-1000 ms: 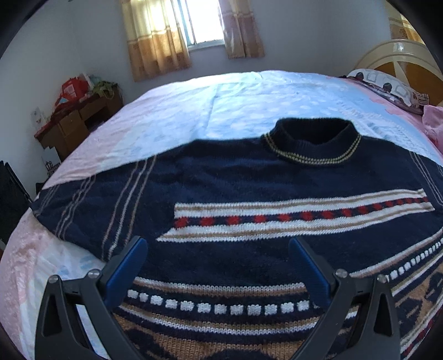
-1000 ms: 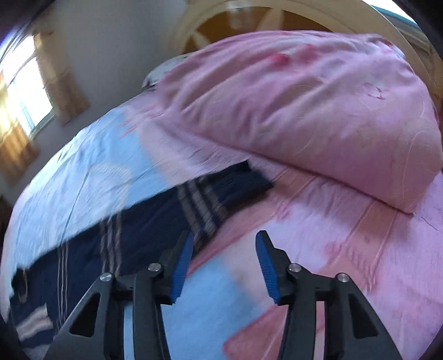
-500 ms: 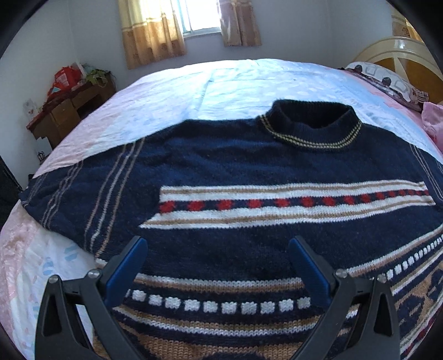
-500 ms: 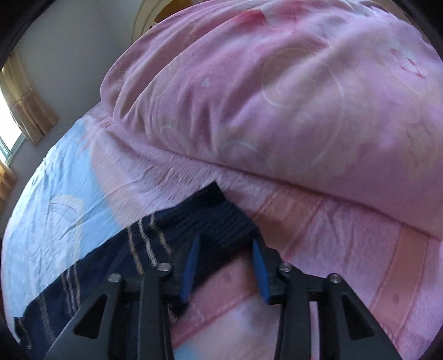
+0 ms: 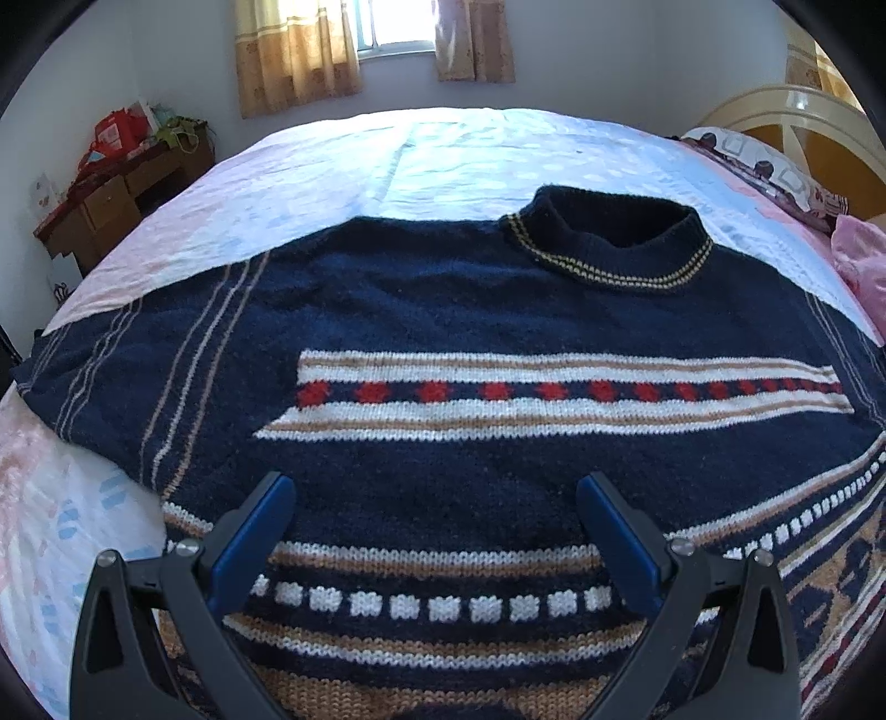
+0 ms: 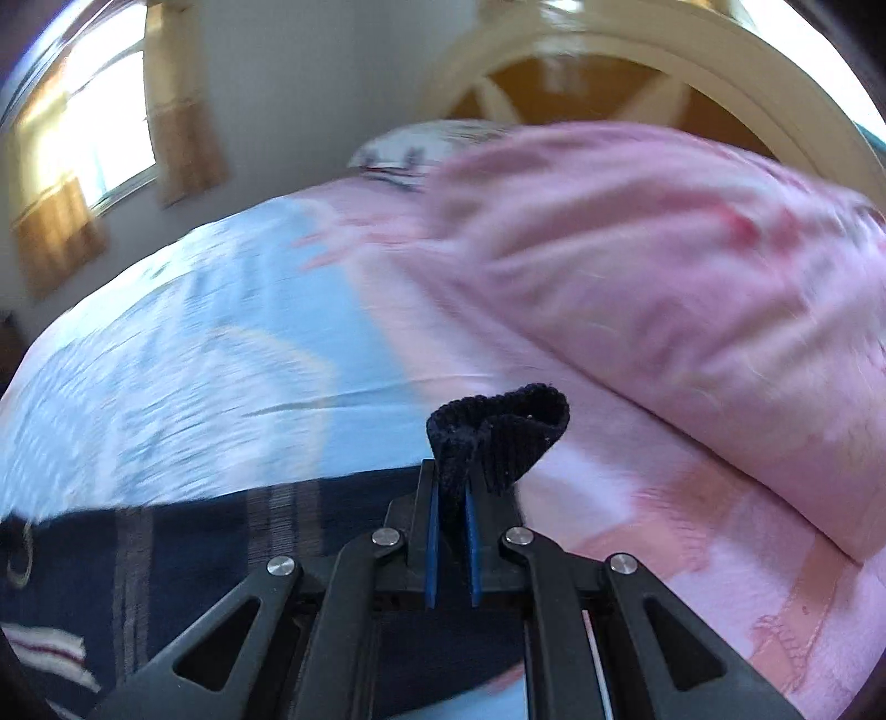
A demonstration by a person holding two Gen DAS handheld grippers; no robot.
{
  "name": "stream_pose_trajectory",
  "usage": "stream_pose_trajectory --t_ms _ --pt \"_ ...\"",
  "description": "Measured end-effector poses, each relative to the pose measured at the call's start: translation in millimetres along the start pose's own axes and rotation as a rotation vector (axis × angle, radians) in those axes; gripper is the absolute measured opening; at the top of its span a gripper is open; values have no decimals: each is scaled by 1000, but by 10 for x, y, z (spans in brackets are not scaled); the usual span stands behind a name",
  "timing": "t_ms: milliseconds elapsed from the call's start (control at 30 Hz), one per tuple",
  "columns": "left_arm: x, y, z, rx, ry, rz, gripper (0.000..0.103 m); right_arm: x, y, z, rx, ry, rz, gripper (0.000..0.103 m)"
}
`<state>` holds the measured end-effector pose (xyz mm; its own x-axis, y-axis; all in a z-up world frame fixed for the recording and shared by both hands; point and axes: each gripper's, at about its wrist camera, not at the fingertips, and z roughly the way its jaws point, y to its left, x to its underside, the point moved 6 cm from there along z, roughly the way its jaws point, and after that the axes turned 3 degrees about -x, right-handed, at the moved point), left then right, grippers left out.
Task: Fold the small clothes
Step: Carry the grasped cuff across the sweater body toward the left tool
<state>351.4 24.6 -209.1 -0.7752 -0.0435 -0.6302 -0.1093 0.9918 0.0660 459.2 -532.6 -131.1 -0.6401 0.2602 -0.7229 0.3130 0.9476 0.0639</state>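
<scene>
The bed [image 5: 454, 166] is seen covered by a pale blue and pink sheet; a navy patterned sweater [image 5: 443, 310] is laid flat on it, front up, collar toward the window [image 5: 396, 25], its left sleeve stretched toward the bed's edge; a pink quilt [image 6: 692, 266] is bunched near the cream headboard [image 6: 609, 55], just beside the sweater's other sleeve. Compared with a second ago, the cuff [image 6: 498, 437] of that sleeve, then lying flat on the sheet, is now raised off it; the right claw [image 6: 449, 515] has just been closing and is now pinched on the cuff, ribbed knit standing up between the blue pads. It is judged that the first fold, sleeve across the body, is beginning. The left claw [image 5: 437, 531] is held spread wide above the sweater's lower bands, nothing gripped. A wooden cabinet [image 5: 111, 194] with red bags is noted by the wall; curtains [image 5: 293, 50] frame the window.
</scene>
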Motion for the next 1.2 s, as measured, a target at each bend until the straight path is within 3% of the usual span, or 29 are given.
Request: stream_pose_trajectory --t_ms 200,367,533,667,700,733,767,833,900,1033,1200 --pt "4 -11 -7 12 -4 1 103 225 1158 -212 -149 -5 -193 7" --pt "10 -21 -9 22 -4 4 103 607 2142 -346 -285 20 -336 7" --pt "10 -36 17 34 10 10 103 1083 2891 -375 -399 72 -430 7" --pt "15 -29 46 66 32 1 103 1410 3171 -375 -462 118 -470 10" --pt "18 -33 48 82 39 2 103 1466 3218 -375 -476 128 -478 10" --pt "18 -39 47 90 45 4 103 1504 3213 -373 -481 135 -482 18" --pt "17 -45 41 94 46 7 103 1541 3198 -383 -502 149 -483 36" --pt "13 -71 21 108 59 30 103 1559 3109 -455 -558 166 -467 58" --pt "0 -108 -36 122 72 48 103 1528 2980 -591 -607 147 -438 58" --pt "-64 -290 -304 165 53 76 102 1370 2517 -813 -588 59 -415 58" --pt "-250 -787 -573 222 16 136 102 1110 1821 -786 -418 -83 -335 58"
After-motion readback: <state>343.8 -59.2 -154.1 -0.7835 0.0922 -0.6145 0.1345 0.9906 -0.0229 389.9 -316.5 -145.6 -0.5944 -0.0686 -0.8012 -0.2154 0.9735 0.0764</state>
